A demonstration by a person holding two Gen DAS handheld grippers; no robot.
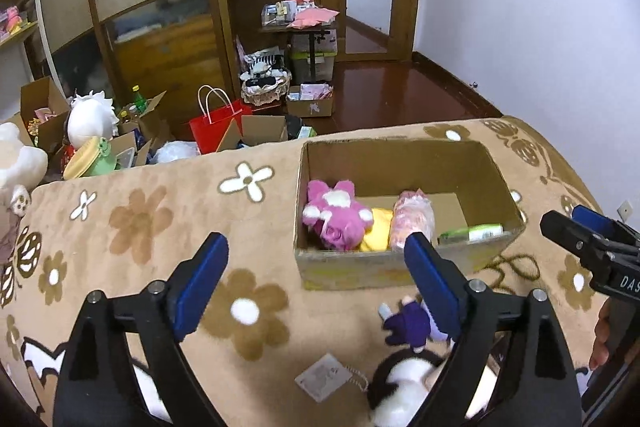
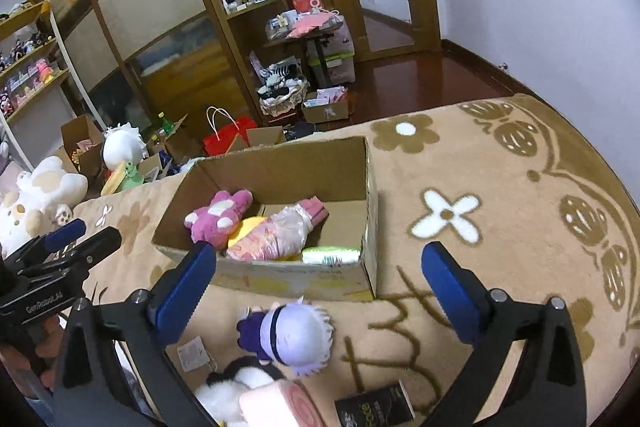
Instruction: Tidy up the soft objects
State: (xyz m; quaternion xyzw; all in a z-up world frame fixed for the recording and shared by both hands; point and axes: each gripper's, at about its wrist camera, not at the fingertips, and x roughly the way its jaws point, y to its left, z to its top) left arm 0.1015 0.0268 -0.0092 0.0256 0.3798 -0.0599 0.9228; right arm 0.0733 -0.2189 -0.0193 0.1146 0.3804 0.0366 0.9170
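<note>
An open cardboard box [image 1: 352,269] [image 2: 288,277] stands on the flowered beige blanket [image 1: 160,227]. In it lie a pink plush [image 1: 336,217] [image 2: 218,215], a yellow soft item [image 1: 378,233], a pink bundle in clear plastic [image 1: 414,217] [image 2: 276,231] and a green-white pack [image 1: 476,231] [image 2: 330,255]. A purple-haired doll [image 2: 298,335] [image 1: 408,323] and a black-and-white plush [image 1: 400,383] [image 2: 236,387] lie on the blanket just before the box. My left gripper [image 1: 316,243] hovers open above them, holding nothing. My right gripper [image 2: 320,251] is open too, over the doll, its pads clear of it.
A paper tag [image 1: 324,375], a pink roll [image 2: 276,407] and a black booklet [image 2: 376,407] lie near me on the blanket. Beyond the bed's far edge the floor holds a red bag [image 1: 218,127], open cartons and plush toys [image 2: 44,195]. A wardrobe and shelves stand behind.
</note>
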